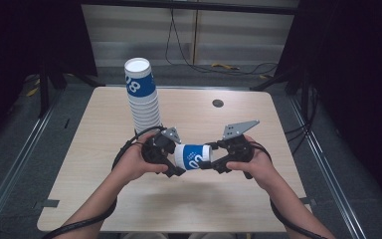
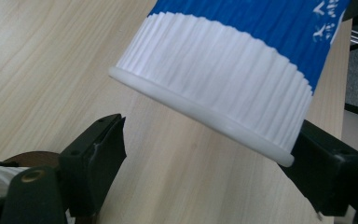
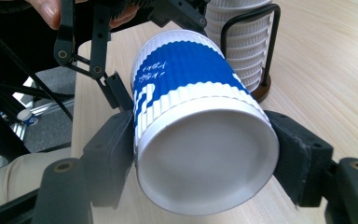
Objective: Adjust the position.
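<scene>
right gripper point(image 3: 200, 154): clamped on the cup's point(image 3: 200, 116) base
left gripper point(image 2: 214, 154): jaws apart around the rim, one touching
cup: sideways, above the table point(image 1: 229, 199), between both
stack point(image 1: 143, 97): upright behind

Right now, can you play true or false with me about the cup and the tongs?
1. The right tongs squeeze the cup at its closed bottom end. True.
2. The cup is all red. False: it is white with a blue band.
3. The cup stands upright on the table. False: it lies sideways, held in the air between the two tongs.
4. A tall stack of cups stands behind the hands. True.
5. The left tongs pinch the cup's rim tightly from both sides. False: one side touches the rim, the other stands apart from it.
</scene>
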Demonstrator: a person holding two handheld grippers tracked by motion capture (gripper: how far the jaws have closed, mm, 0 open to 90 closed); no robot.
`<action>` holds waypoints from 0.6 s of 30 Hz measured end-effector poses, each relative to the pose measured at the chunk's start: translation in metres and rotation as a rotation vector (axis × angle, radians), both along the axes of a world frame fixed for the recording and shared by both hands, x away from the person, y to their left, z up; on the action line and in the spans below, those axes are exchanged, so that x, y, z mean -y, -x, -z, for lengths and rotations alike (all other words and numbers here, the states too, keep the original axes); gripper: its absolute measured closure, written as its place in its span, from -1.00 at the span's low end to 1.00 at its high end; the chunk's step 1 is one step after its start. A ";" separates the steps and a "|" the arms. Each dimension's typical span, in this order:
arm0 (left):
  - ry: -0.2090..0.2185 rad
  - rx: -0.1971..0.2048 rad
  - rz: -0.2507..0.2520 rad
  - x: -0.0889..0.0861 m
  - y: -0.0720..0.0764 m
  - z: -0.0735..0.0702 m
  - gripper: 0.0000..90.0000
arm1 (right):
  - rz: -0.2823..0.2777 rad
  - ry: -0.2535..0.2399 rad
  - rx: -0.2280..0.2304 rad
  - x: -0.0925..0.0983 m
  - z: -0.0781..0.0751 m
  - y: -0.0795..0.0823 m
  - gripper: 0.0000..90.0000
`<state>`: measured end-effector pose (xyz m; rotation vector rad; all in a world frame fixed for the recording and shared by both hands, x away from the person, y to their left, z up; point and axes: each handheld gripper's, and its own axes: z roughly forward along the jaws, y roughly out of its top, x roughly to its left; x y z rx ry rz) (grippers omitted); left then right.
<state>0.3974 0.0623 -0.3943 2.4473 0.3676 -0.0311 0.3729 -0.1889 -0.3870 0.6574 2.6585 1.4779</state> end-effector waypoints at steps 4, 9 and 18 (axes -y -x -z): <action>0.003 0.007 0.000 0.000 0.000 0.000 -0.65 | -0.001 -0.004 -0.004 0.001 0.001 0.000 -0.37; 0.002 0.013 0.018 0.000 -0.001 0.000 -0.65 | -0.007 -0.003 -0.006 0.001 0.002 0.000 -0.37; 0.012 0.039 0.048 0.002 -0.002 -0.003 -0.66 | -0.011 -0.003 -0.008 0.000 0.002 0.000 -0.37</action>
